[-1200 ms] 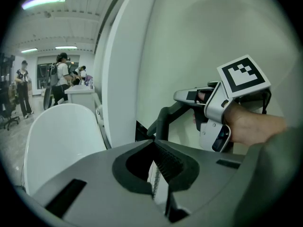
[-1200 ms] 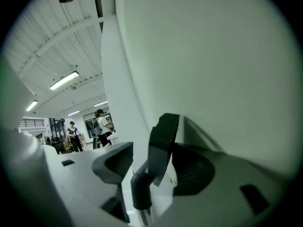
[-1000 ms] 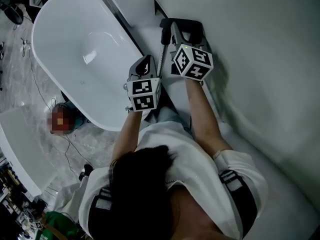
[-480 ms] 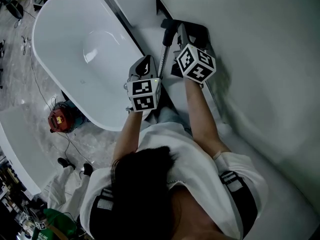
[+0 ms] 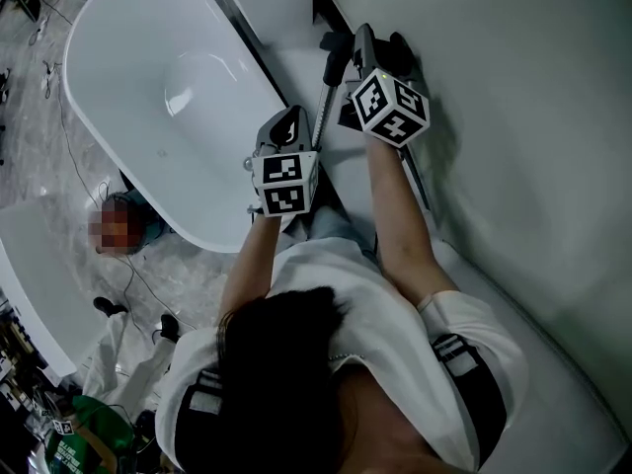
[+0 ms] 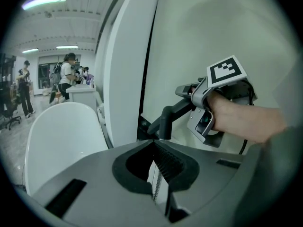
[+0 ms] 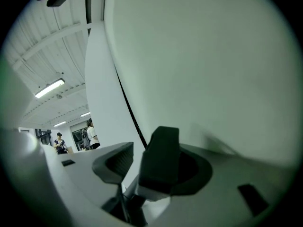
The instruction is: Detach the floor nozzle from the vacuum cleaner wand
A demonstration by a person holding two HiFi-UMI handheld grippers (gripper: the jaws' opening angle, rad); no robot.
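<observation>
A thin silver wand [image 5: 322, 107] runs up the head view to a dark floor nozzle [image 5: 335, 43] that lies by the white wall. My left gripper [image 5: 288, 128] is shut on the wand partway along; in the left gripper view the wand [image 6: 153, 186] shows pinched between the ribbed pads. My right gripper [image 5: 363, 43] sits at the nozzle end, its marker cube [image 5: 390, 108] turned toward me. In the right gripper view a dark block of the nozzle [image 7: 159, 158] stands between the jaws, gripped. The left gripper view shows the nozzle's dark neck [image 6: 166, 118] leading into the right gripper [image 6: 188, 91].
A white oval bathtub [image 5: 128, 97] fills the left of the head view. A white wall panel [image 5: 513, 146] rises close on the right. Cables and a standing person's legs [image 5: 114, 319] are on the floor at lower left. People stand far off in the room [image 6: 70, 74].
My right gripper has shifted a little up the picture and rolled slightly, and the nozzle's dark body has turned with it. The left gripper has stayed put on the wand.
</observation>
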